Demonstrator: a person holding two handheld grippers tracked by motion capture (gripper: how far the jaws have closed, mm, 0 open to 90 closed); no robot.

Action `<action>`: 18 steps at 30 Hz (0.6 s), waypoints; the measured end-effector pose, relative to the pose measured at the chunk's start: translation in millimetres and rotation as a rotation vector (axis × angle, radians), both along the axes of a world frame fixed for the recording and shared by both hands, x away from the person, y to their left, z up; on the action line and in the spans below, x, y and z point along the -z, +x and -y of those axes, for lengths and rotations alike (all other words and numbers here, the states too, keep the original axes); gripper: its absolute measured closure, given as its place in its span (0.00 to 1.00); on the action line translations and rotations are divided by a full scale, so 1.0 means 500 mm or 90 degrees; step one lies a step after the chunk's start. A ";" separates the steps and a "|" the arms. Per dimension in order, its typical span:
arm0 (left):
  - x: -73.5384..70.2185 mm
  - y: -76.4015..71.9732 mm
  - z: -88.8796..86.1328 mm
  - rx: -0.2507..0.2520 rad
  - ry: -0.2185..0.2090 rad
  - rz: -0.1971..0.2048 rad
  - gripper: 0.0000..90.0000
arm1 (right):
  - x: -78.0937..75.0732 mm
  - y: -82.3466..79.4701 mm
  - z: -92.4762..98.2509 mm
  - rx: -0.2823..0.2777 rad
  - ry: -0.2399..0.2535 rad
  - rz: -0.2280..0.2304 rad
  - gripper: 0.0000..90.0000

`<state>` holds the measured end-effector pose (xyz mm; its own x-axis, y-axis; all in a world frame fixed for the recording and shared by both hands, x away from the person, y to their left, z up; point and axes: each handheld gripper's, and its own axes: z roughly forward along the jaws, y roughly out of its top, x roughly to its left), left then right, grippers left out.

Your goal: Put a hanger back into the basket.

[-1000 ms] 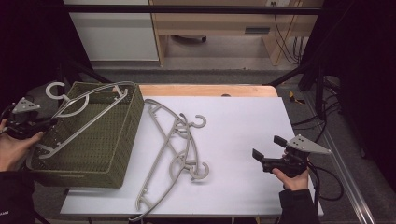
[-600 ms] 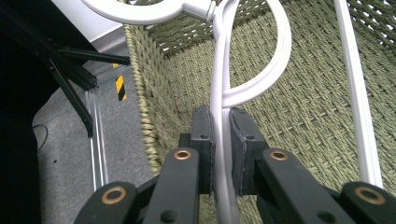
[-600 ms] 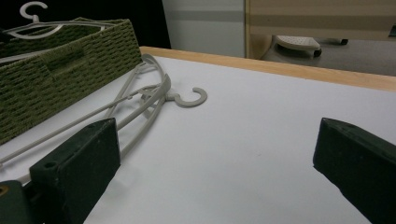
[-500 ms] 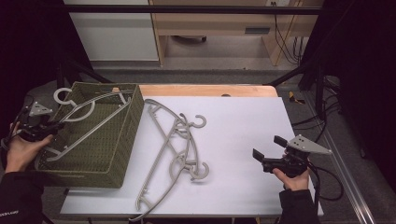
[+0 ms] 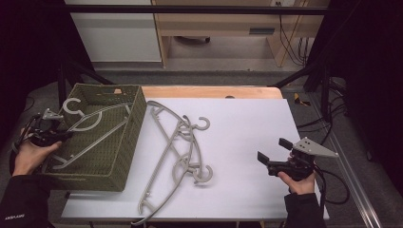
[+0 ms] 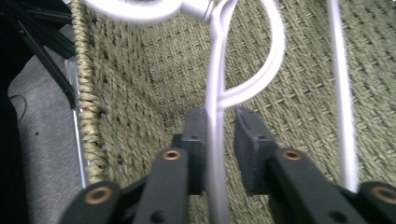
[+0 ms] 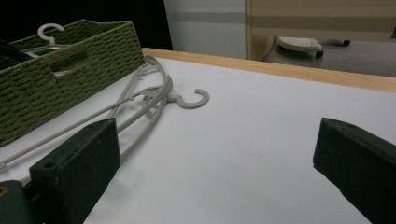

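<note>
Two tools are in our hands; the left tool (image 5: 59,136) is at the left rim of the woven green basket (image 5: 124,142), and the right tool (image 5: 274,153) hovers low over the white surface (image 5: 247,133) at its right side, well apart from everything else; in the left gripper view we see the rod of a pale grey hanger (image 6: 215,140) that runs between the two black pads (image 6: 248,140); the jaws have just been opening a little, and a thin gap shows on each side of the rod, so the pads do not press on it; they stand narrow, with the rod loose between them; this hanger (image 5: 90,130) lies inside the basket, slanted from the far left corner toward the near wall, and its hook (image 5: 72,105) rises above the far left rim; the basket stands on the left part of the surface, with its left side past the edge; two more hangers (image 5: 173,156) lie on the surface just beside the basket, crossed one over the other, with their hooks toward the right; the right tool has its jaws wide apart and nothing is between them; in the right gripper view its pads (image 7: 77,158) frame bare white surface, with the crossed hangers (image 7: 154,100) and the basket (image 7: 56,79) farther off at the left.
</note>
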<state>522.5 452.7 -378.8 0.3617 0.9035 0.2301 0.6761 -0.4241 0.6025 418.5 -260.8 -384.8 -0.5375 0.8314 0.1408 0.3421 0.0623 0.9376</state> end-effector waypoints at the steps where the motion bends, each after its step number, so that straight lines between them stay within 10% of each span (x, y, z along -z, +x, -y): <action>1: -0.003 -0.004 0.000 0.002 -0.012 0.008 0.80 | 0.000 0.000 0.000 -0.002 -0.001 0.001 0.01; 18: -0.112 -0.104 0.090 0.076 -0.223 0.184 0.30 | -0.003 -0.003 0.001 -0.007 0.007 0.004 0.01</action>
